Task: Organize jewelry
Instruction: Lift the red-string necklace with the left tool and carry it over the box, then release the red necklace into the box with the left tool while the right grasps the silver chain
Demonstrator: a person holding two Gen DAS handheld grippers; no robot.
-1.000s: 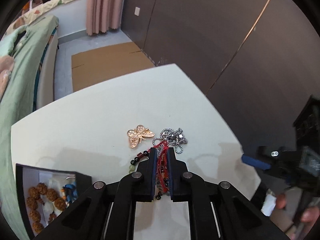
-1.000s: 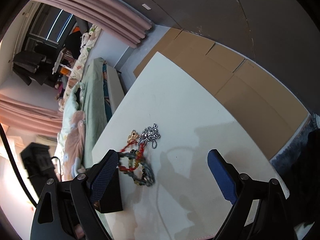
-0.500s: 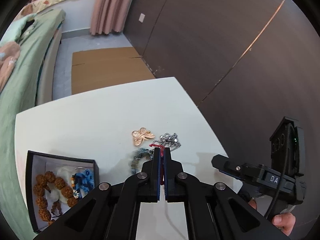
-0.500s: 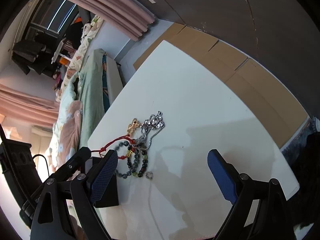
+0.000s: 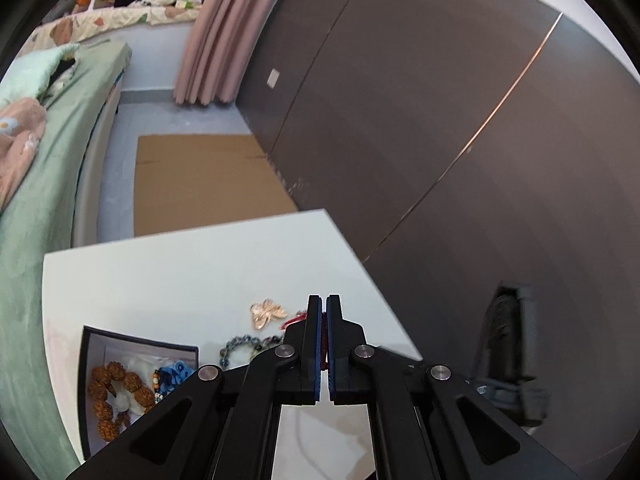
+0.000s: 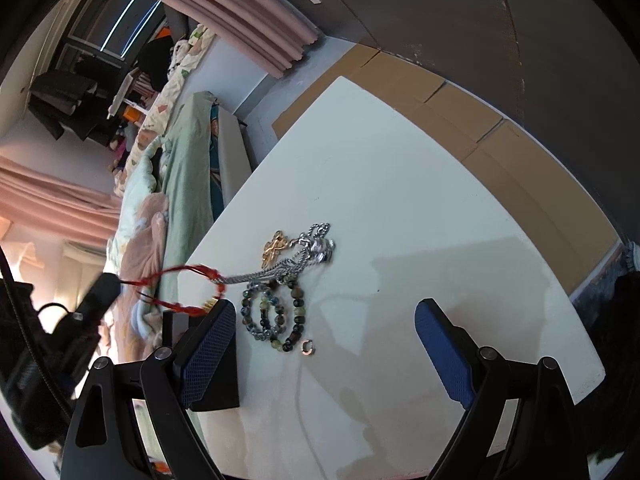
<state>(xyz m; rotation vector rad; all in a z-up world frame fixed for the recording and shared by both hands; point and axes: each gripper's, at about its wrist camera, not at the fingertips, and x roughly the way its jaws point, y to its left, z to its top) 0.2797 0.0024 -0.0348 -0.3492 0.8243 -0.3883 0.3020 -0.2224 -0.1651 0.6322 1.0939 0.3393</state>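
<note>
Indoors, a white table [image 6: 400,184] fills most of both views, standing beside a bed with a green cover [image 5: 44,184] and flat brown cardboard [image 5: 200,184] on the floor.

At the table's near left edge sits an open black box [image 5: 86,392]. Inside it lie brown knobbly beads [image 5: 116,388], a white piece and a blue beaded piece [image 5: 172,374].

From the right wrist view, the left gripper [image 6: 106,286] appears at the left edge, blurred, raised above the table. Its jaws are clenched on a red cord bracelet [image 6: 188,276], which stretches in a loop from the tips toward the jewelry pile. A silver chain [image 6: 280,268] is caught on the cord and pulled taut, its far end still bunched on the table. In the left wrist view the same jaws [image 5: 324,340] show a sliver of red pinched between the blue pads.

The right gripper [image 6: 324,352] hovers low over the table with its jaws spread wide and nothing between them.

On the table near the box lie two dark beaded bracelets [image 6: 276,316], touching each other. A gold butterfly brooch [image 6: 274,248] rests just beyond them, beside the silver chain. A small ring [image 6: 307,347] lies alone just in front of the bracelets.
</note>
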